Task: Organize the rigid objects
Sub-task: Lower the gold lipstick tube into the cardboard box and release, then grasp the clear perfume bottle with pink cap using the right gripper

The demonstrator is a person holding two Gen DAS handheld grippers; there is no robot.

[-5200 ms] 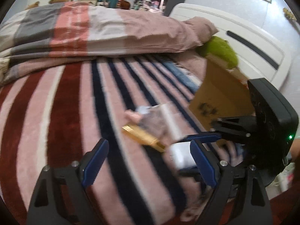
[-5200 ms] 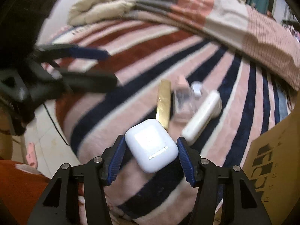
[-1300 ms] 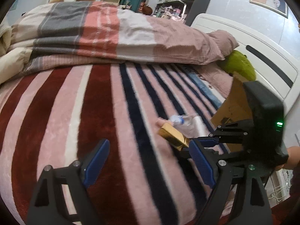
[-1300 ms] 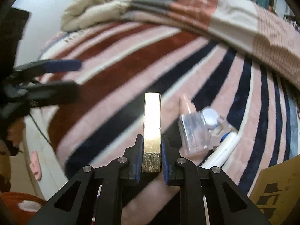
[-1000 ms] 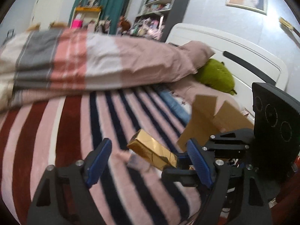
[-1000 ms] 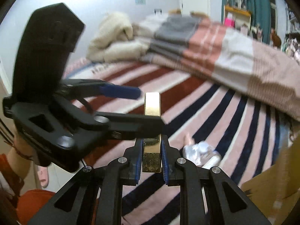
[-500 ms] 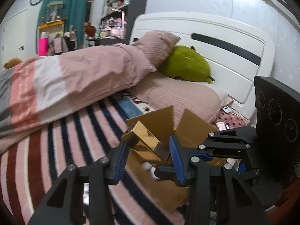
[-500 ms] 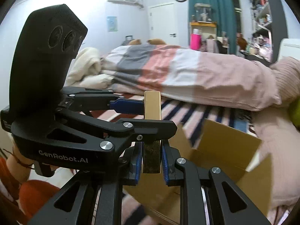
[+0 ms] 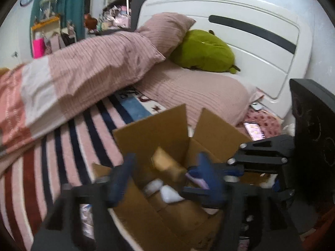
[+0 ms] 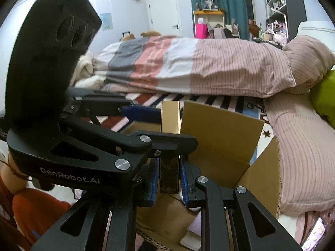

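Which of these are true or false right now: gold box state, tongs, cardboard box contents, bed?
1. The right tongs are shut on the gold box. True.
2. The gold box lies flat on the striped blanket. False: it is held in the air above the open cardboard box.
3. The left tongs grip the gold box. False: their blue pads stand apart on either side of it; they have just been opening.
4. The cardboard box is empty. False: white items lie inside.
5. A green plush rests by the white headboard. True.
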